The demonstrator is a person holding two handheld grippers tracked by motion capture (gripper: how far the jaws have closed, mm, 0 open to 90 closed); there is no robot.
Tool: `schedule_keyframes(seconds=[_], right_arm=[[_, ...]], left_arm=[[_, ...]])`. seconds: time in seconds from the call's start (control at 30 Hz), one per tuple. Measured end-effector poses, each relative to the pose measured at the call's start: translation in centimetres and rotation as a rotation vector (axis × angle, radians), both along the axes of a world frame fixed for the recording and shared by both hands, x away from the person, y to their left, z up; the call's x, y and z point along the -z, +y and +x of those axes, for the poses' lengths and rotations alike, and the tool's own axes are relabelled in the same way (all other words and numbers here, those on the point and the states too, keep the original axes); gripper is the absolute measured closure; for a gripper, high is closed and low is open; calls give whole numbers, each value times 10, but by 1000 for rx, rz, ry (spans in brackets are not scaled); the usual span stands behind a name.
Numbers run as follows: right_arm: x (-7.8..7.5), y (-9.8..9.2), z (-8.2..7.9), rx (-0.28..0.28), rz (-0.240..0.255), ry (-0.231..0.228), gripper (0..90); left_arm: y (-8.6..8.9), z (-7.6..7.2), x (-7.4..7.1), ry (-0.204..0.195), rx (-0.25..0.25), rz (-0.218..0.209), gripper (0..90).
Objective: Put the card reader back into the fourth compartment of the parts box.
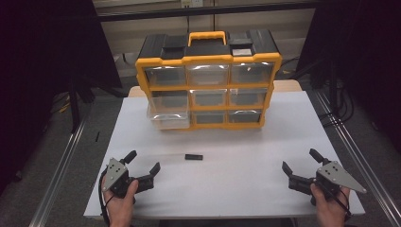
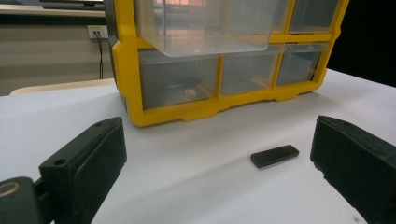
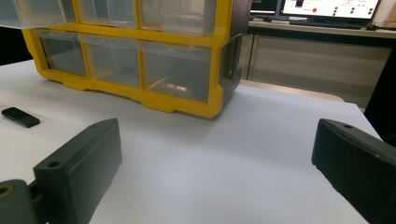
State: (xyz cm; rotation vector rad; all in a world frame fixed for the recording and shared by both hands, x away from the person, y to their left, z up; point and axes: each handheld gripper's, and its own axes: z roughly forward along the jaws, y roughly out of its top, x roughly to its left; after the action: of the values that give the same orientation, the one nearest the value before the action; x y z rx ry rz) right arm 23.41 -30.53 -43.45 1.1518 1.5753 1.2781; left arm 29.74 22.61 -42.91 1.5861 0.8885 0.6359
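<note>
A yellow and black drawer cabinet (image 1: 208, 80) with clear drawers stands at the back of the white table (image 1: 236, 198). Its middle-left drawer (image 1: 166, 116) is pulled out toward me. A small flat black bar (image 1: 193, 157) lies on the table in front of the cabinet, also seen as the black bar (image 2: 274, 156) and the black bar (image 3: 20, 117). My left gripper (image 1: 143, 161) sits open near the front left, a little short and left of the bar. My right gripper (image 1: 300, 160) rests open at the front right with nothing between its jaws.
The cabinet (image 2: 224, 56) fills the back of the left gripper view; the pulled-out drawer (image 2: 205, 28) overhangs the table. A desk with a monitor (image 3: 327, 9) stands behind the table. Metal rails (image 1: 61, 156) run along both sides on the floor.
</note>
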Motion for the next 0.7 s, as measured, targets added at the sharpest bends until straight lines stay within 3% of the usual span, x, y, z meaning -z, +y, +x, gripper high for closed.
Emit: schedule_keyframes(seconds=[0.37, 0.47, 0.57, 0.7], right_arm=[[1, 1, 0, -11, 2, 5, 15], [1, 1, -1, -21, 3, 7, 16], [2, 0, 0, -22, 7, 9, 16], [3, 0, 0, -25, 8, 8, 13]], left_arm=[[0, -2, 0, 25, 16, 8, 37], [-2, -3, -2, 28, 32, 33, 37], [-6, -1, -4, 34, 71, 89, 44], [-10, 3, -6, 46, 104, 116, 54]])
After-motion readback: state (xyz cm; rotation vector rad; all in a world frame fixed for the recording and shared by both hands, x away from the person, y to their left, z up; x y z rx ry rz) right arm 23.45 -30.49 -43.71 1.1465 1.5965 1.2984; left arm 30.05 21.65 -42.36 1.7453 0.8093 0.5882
